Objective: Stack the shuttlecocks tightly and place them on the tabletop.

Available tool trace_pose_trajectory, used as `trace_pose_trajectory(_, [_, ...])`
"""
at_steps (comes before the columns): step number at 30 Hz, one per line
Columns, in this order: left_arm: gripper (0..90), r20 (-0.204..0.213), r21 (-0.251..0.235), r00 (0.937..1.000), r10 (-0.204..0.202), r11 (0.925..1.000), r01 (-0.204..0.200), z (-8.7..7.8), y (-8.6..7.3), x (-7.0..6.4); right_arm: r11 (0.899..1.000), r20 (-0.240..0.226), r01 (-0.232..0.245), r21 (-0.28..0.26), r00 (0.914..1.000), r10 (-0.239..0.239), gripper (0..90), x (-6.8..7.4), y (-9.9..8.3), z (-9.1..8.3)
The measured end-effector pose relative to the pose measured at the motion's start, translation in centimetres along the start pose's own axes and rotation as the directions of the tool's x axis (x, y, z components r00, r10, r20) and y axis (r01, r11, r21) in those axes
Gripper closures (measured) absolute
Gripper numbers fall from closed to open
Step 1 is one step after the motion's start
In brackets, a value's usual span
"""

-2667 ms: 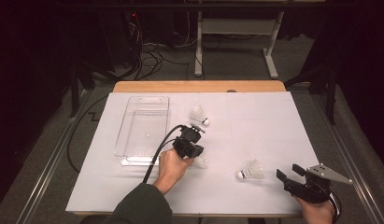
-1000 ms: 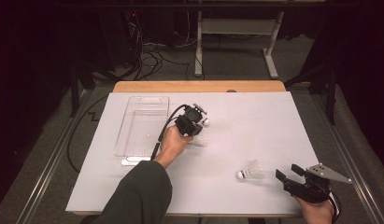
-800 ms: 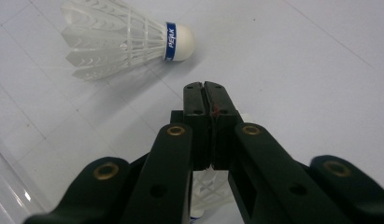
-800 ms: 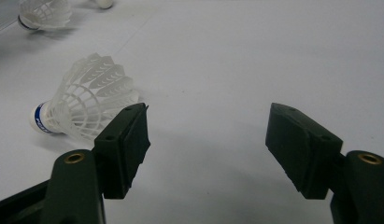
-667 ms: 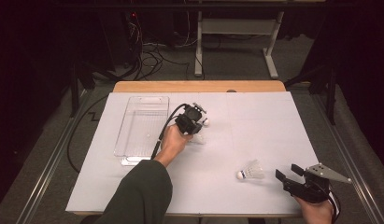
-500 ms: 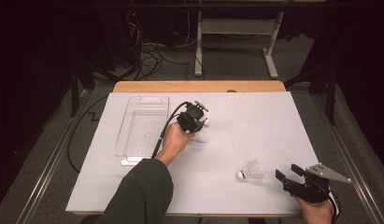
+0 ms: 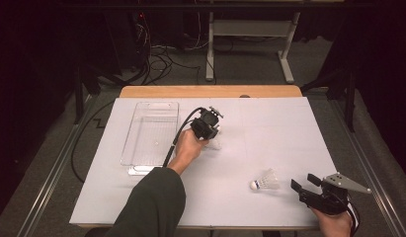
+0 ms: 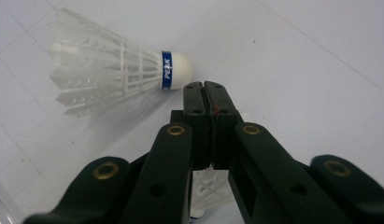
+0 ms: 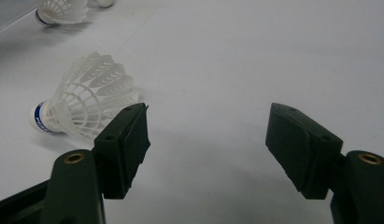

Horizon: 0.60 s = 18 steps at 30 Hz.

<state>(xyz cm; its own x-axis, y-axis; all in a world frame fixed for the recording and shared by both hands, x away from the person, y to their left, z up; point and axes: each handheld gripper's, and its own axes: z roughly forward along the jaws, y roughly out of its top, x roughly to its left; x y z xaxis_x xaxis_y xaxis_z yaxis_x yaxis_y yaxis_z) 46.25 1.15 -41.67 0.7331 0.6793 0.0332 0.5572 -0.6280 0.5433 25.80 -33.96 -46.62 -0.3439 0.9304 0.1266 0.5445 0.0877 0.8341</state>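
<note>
My left gripper (image 7: 209, 122) is over the middle of the white table, jaws pressed shut (image 8: 206, 86). A white shuttlecock (image 8: 209, 189) hangs under them, seemingly pinched by its thin skirt; it also peeks out beside the hand (image 7: 216, 143). A second shuttlecock (image 8: 116, 77) with a blue band lies on its side just beyond the tips. My right gripper (image 7: 300, 188) rests at the near right edge, open and holding nothing (image 9: 208, 116). A third shuttlecock (image 7: 266, 181) lies just to its left, apart from it and partly behind one jaw (image 9: 84, 100).
A clear plastic tray (image 7: 136, 170) with nothing in it sits left of my left hand. The white sheet (image 7: 289, 133) covers the table, with a wooden edge (image 7: 210, 91) at the far side. A black cable (image 7: 177, 136) trails from the left gripper over the tray's corner.
My left gripper moved away from the person, up to the far shuttlecock, and the shuttlecock under its jaws travelled with it. My right gripper and the shuttlecock beside it stayed still.
</note>
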Motion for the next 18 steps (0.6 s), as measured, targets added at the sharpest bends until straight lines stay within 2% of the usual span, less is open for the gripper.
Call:
trace_pose_trajectory(5, [88.3, -0.001, 0.006, 0.9999, 0.016, 0.9998, -0.016, 0.32, 0.23, -0.29, 1.0, -0.001, -0.001, 0.0, 1.0, 0.001, 30.7, 0.0, -0.01, -0.01])
trace_pose_trajectory(18, [84.7, 0.012, -0.002, 0.9997, -0.022, 0.9998, 0.022, 0.97, 0.3, -0.45, 1.0, -0.003, 0.001, 0.0, 1.0, -0.001, 30.7, 0.0, -0.01, -0.01])
